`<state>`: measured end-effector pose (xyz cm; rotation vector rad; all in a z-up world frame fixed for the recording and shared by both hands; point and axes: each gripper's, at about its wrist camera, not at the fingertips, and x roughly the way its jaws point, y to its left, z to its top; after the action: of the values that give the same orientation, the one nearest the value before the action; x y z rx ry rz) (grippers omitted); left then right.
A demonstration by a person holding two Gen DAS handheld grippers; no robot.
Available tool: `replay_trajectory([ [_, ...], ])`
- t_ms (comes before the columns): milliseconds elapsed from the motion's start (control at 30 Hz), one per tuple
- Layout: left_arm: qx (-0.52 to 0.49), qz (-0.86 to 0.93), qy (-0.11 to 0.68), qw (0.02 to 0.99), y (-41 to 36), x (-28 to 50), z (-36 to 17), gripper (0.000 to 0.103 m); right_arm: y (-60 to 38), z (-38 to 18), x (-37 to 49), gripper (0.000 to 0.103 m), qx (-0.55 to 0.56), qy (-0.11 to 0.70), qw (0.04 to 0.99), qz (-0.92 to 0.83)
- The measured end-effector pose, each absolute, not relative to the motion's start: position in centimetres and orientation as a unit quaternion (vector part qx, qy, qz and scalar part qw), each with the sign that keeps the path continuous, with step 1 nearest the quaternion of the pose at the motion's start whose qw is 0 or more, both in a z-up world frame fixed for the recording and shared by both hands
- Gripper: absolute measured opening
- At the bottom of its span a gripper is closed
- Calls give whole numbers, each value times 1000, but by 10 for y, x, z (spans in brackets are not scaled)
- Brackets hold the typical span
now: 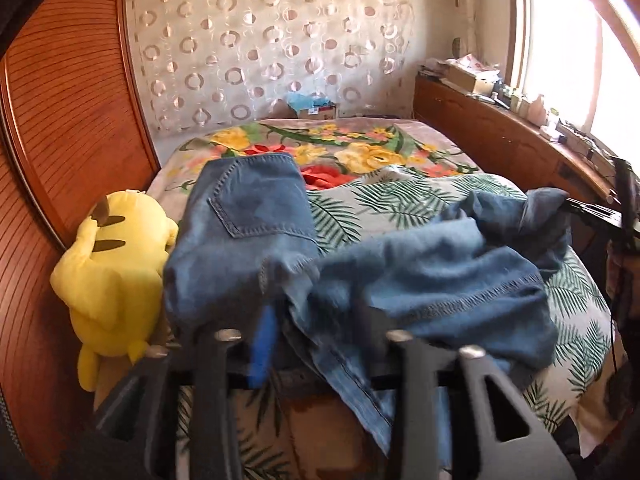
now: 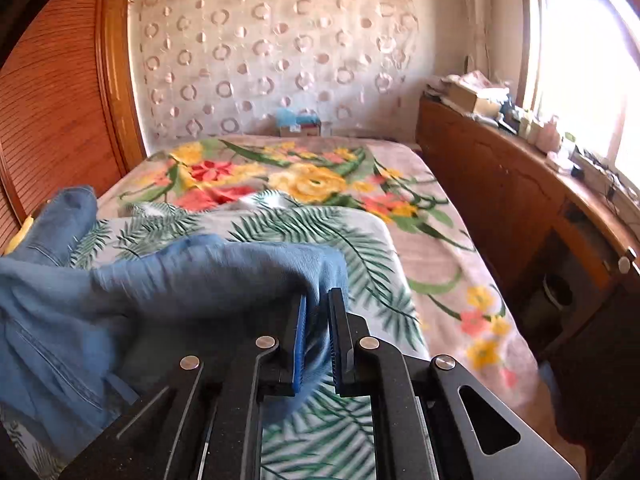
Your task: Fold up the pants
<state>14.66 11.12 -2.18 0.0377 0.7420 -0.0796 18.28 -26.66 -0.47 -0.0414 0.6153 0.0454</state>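
Observation:
Blue jeans [image 1: 420,272] lie crumpled across the leaf-print sheet [image 1: 400,200] on the bed, the seat and back pocket [image 1: 248,208] at the left. In the left wrist view my left gripper [image 1: 314,320] is low at the near edge. Its jaws stand apart and blurred, with denim draped over and between them and no pad pressing on it. My right gripper [image 2: 320,320] is shut on a fold of the jeans [image 2: 160,288] and holds that end off the sheet. The right gripper [image 1: 568,202] also shows at the right edge of the left wrist view, pinching the denim.
A yellow plush toy [image 1: 112,280] lies at the bed's left edge against a wooden slatted wardrobe [image 1: 60,120]. A floral blanket [image 2: 320,176] covers the far half. A wooden sideboard [image 2: 500,184] with clutter runs along the right under the window. A cardboard box [image 1: 316,110] sits at the far end.

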Motion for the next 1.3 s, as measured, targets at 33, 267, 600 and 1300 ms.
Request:
replay_trajectory([
  [33, 18, -44, 363, 931, 108, 139, -25, 49, -272, -8, 183, 13, -23, 308, 951, 13],
  [267, 5, -75, 373, 925, 86, 83, -60, 50, -267, -15, 146, 37, -19, 296, 954, 44],
  [600, 2, -97, 384, 918, 63, 72, -87, 46, -211, -41, 89, 38, -25, 324, 923, 208],
  [1300, 9, -82, 311, 947, 97, 12, -25, 11, -204, -55, 73, 1, -91, 316, 905, 269],
])
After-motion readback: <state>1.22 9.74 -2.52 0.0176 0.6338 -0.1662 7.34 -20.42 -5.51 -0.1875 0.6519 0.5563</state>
